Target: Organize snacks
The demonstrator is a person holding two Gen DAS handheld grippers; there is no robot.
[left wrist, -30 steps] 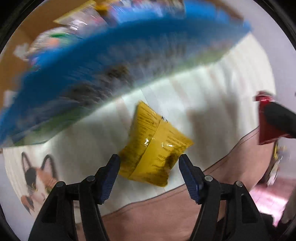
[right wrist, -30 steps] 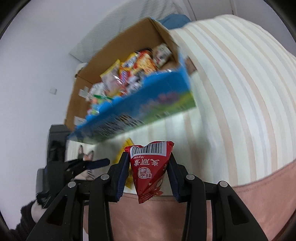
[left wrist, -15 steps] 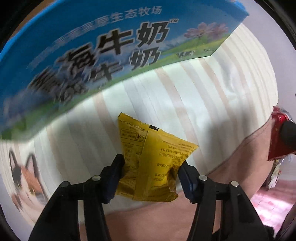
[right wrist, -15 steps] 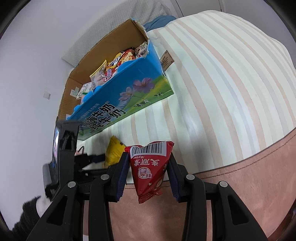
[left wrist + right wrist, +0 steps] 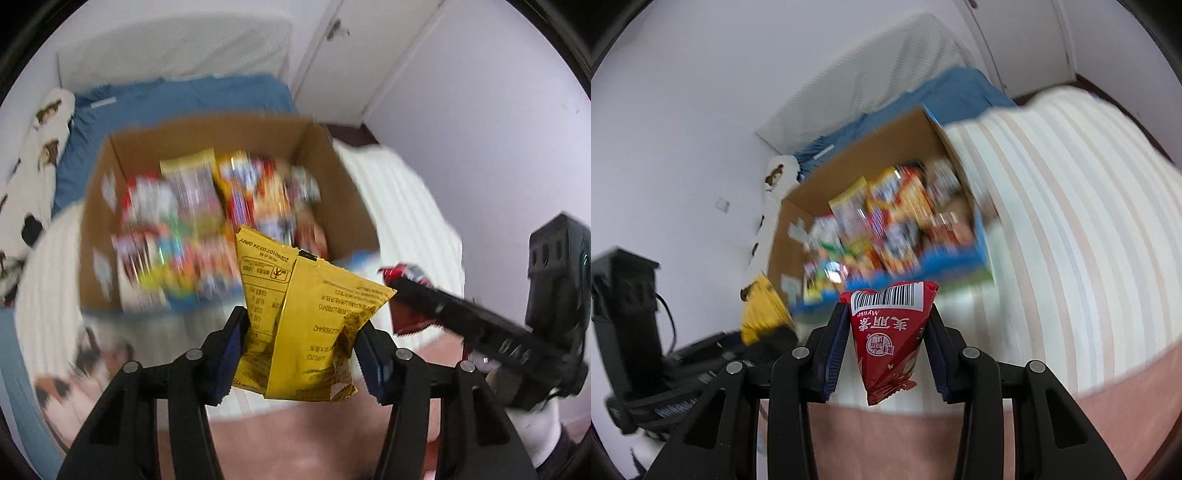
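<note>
The left gripper (image 5: 299, 343) is clenching a yellow snack packet (image 5: 306, 325) between its jaws, holding it in the air in front of the cardboard box (image 5: 214, 133). The right gripper (image 5: 886, 343) is gripping a red snack packet (image 5: 890, 332) with a barcode on its upper edge, also in front of the box and off to its right side.

The box is sitting open on a bed (image 5: 1071, 240), which is wearing a cover with cream and peach stripes (image 5: 406, 206). Inside the box, many bright snack packets (image 5: 207, 229) are lying packed together, too blurred to tell apart. The near wall of the box is showing a blue printed outside (image 5: 945, 254).

Behind the box, a blue sheet (image 5: 177, 99) is stretching toward a white padded headboard (image 5: 170, 48). To the left of the box, a pale pillow with brown animal prints (image 5: 40, 122) is leaning against the wall. To the right of the box, white cupboard doors (image 5: 365, 51) and a plain pale wall (image 5: 498, 122) are closing the room. In front of the box, the cover is turning to a plain pink band (image 5: 886, 435).
</note>
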